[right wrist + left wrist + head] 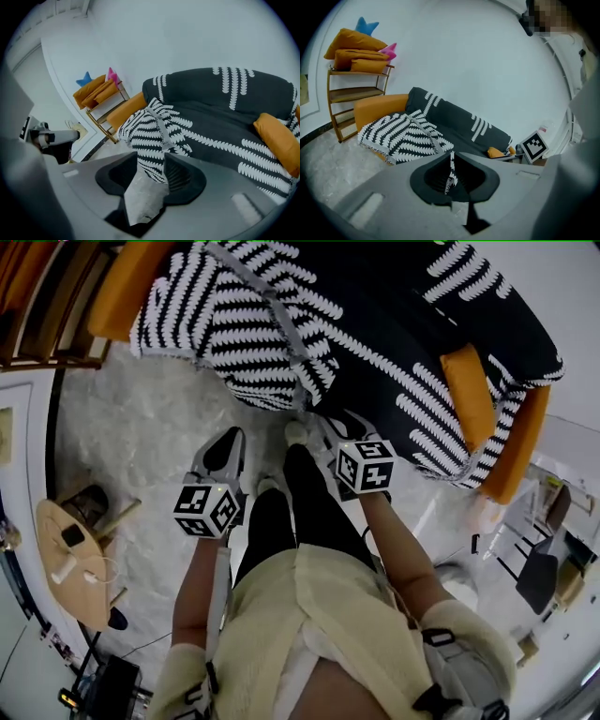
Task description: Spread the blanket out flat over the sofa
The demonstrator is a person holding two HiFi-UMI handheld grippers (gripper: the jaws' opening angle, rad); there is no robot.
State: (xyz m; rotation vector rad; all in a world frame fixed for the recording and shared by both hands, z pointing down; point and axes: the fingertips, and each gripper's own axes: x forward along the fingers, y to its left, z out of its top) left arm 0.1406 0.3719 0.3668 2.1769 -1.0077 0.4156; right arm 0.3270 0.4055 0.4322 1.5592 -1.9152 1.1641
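Blanket (375,352), black with white leaf-like stripes, lies draped over an orange sofa (131,282), covering its back and seat and hanging over the front edge. At one end of the sofa the cloth is doubled over in a rumpled fold with a denser white pattern, and the orange arm beyond it is bare. An orange cushion (466,390) sits on the blanket near the sofa's other end.

A person stands on the pale marbled floor (159,437) in front of the sofa, with a gripper in each hand, both pointing down toward the sofa's front. The left gripper (231,439) has its jaws drawn almost together; only a thin slit remains, with a sliver of the patterned cloth showing through it. The right gripper (330,420) has its jaws spread apart, with only floor and the blanket's hanging edge visible between them, and it grips nothing. From the head view, both grippers are just short of the blanket, not touching it.

A wooden shelf (356,98) stacked with orange cushions stands beside the sofa's folded end.
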